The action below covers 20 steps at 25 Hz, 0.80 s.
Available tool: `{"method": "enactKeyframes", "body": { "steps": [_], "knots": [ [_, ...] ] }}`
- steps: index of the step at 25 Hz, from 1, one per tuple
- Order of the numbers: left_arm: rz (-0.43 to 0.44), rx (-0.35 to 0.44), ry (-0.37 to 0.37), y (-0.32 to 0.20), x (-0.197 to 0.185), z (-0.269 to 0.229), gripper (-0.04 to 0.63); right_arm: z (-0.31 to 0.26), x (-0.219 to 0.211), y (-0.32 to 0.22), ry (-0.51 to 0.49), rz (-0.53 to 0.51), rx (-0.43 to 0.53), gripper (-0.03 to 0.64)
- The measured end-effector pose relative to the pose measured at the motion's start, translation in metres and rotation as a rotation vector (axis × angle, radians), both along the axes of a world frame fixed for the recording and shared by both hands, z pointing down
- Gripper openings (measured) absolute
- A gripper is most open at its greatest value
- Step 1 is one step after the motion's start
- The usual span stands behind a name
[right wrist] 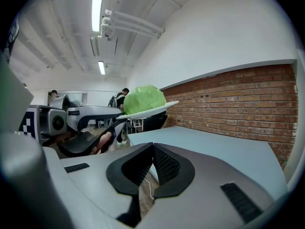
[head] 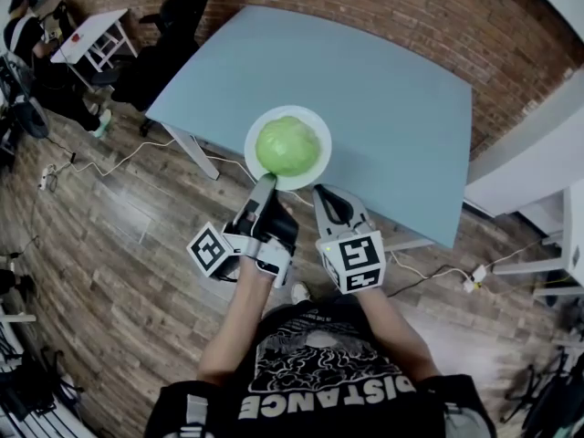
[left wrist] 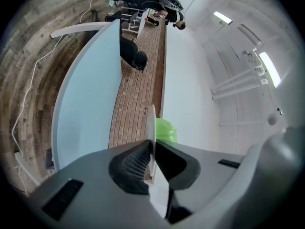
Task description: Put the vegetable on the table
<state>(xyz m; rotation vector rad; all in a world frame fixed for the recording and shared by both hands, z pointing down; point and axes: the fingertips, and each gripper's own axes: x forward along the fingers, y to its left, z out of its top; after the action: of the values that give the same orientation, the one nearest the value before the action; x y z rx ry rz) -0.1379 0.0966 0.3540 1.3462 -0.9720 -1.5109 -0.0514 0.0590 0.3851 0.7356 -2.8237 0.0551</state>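
The left gripper [head: 264, 186] pinches the rim of a white plate [head: 321, 126] at the plate's 7 o'clock, with both jaws pressed on the thin edge. The cabbage [head: 287, 146], round and pale green, sits in the middle of the plate. The plate hangs in the air over the near edge of the light blue desk [head: 392, 99] and does not rest on it. At the plate's 5 o'clock, just beside the rim, the right gripper [head: 322, 193] has its jaws pressed together with nothing between them. A brick wall [head: 383, 7] runs along the desk's 12 o'clock side.
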Motion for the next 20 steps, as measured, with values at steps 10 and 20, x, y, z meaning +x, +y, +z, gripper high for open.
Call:
{"method": "enactKeyframes", "body": {
  "steps": [10,20],
  "knots": [
    [-0.004,-0.002,0.006,-0.002,-0.013,0.005,0.026,0.004,-0.013,-0.003,0.003,-0.01,0.002,0.008],
    [0.008,-0.008,0.014,-0.025,-0.026,0.014,0.027,0.009,-0.026,-0.028,0.001,-0.006,0.008,0.008]
  ]
}}
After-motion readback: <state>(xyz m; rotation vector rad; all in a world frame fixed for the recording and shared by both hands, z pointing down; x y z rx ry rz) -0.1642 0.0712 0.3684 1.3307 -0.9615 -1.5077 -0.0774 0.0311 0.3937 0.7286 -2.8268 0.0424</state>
